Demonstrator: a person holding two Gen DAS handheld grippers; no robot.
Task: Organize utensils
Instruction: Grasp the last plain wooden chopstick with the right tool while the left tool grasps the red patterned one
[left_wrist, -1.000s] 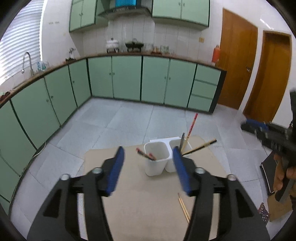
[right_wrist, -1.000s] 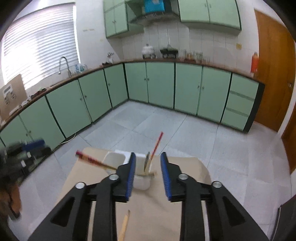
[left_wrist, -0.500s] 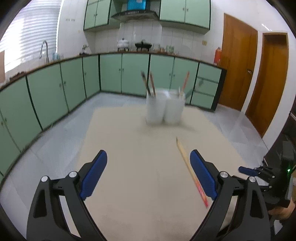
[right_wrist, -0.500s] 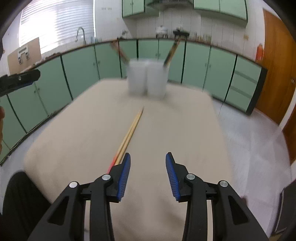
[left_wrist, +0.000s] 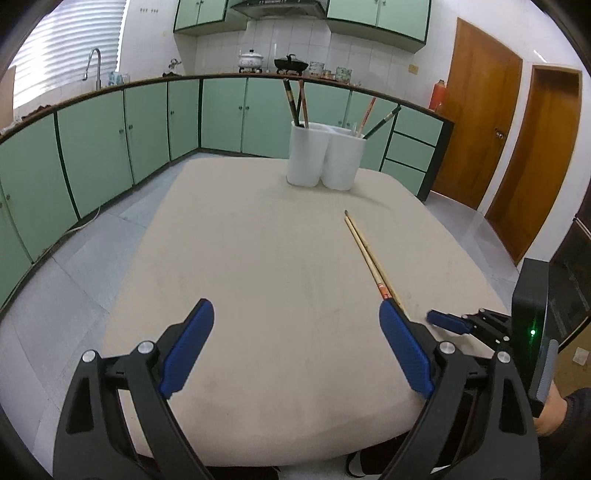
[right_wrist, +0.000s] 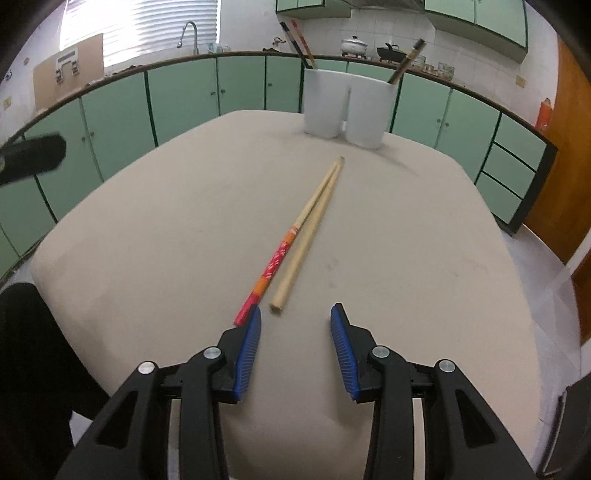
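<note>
Judging from both wrist views, I reckon most chopsticks already stand in the white twin-cup holder (right_wrist: 345, 107) far ahead, while one loose pair of chopsticks (right_wrist: 295, 243) lies just beyond my empty, spread right gripper (right_wrist: 295, 317), left gripper (left_wrist: 295, 314) likewise agape.

My left hand-held gripper (left_wrist: 295, 332): black plastic frame with triangular cutouts, silver round screws at the joints, ribbed blue pads (left_wrist: 404, 352) on both fingers. My right hand-held gripper (right_wrist: 295, 345): same build, blue ribbed pads (right_wrist: 248, 358). Bare skin, dark sleeve at my right hand (left_wrist: 554, 413).
</note>
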